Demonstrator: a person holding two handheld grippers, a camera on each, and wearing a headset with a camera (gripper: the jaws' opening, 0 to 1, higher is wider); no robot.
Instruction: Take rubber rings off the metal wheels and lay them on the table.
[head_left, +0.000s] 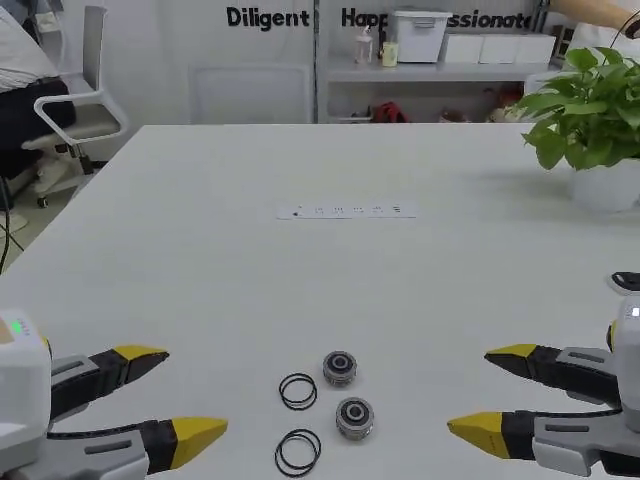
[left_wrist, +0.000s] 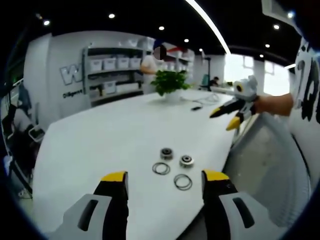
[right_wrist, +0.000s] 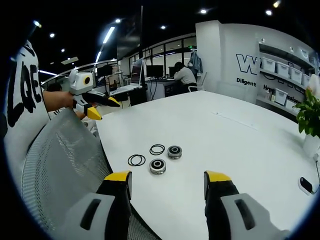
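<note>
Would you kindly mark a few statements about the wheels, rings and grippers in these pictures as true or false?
1. Two metal wheels sit on the table. True.
2. The left gripper grips a rubber ring. False: its jaws are open and empty.
3. Black rubber rings lie on the table beside the wheels. True.
4. The right gripper is shut on a wheel. False: it is open, apart from the wheels.
</note>
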